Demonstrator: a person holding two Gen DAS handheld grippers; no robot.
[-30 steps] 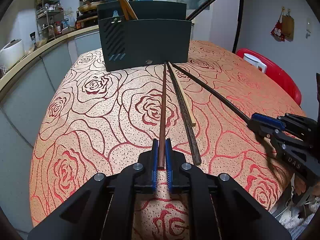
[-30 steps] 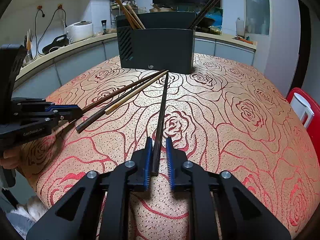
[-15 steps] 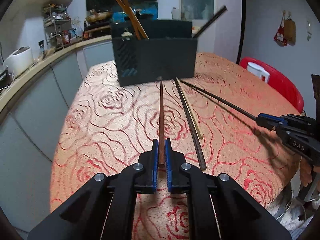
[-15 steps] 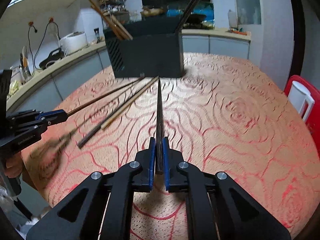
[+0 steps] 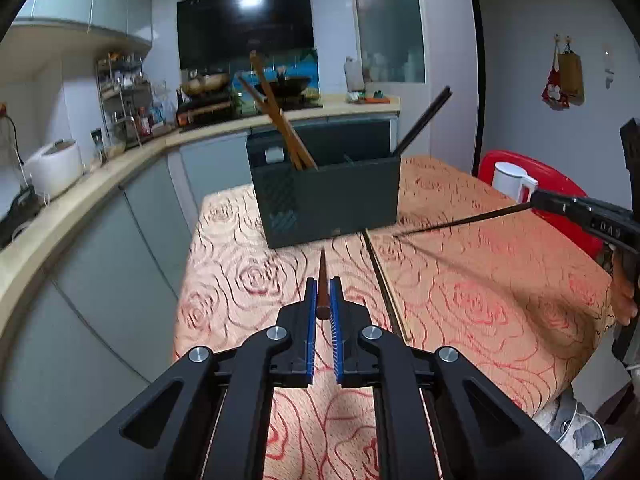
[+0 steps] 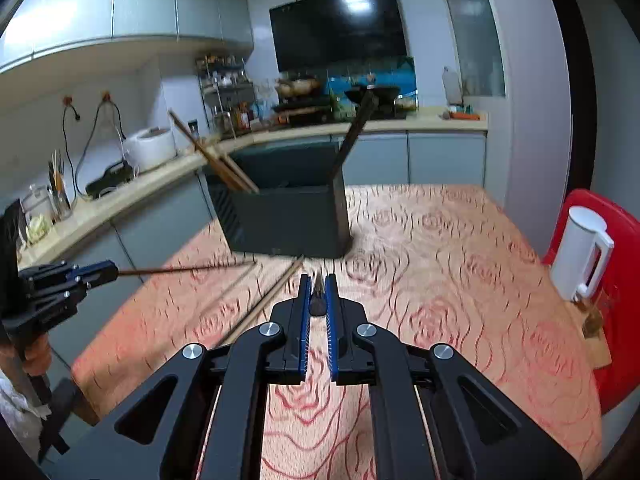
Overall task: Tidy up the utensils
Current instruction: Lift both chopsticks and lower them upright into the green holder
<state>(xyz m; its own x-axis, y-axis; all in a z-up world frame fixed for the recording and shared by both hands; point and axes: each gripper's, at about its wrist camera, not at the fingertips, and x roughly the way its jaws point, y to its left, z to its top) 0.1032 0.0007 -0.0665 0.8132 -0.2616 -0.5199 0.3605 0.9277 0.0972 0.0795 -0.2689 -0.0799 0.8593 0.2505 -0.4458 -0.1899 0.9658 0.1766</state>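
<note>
My left gripper [image 5: 323, 292] is shut on a reddish-brown chopstick [image 5: 322, 280], held above the table and pointing at the dark utensil box [image 5: 328, 200]. My right gripper [image 6: 318, 292] is shut on a black chopstick [image 6: 318, 286], also lifted and pointing at the box [image 6: 288, 216]. The box holds brown chopsticks [image 5: 276, 120] on its left and a black one [image 5: 424, 120] on its right. Two more chopsticks [image 5: 384, 284] lie on the rose-patterned tablecloth [image 5: 480, 292]. Each gripper shows in the other's view, the right one [image 5: 536, 200] and the left one [image 6: 108, 270].
A white kettle [image 6: 580, 252] stands on a red chair [image 6: 616, 280] right of the table. A kitchen counter [image 5: 80, 184] with a rice cooker [image 5: 52, 168] runs along the left and back.
Both grippers have lifted their chopsticks off the table and tilted up. The two other chopsticks stay on the cloth.
</note>
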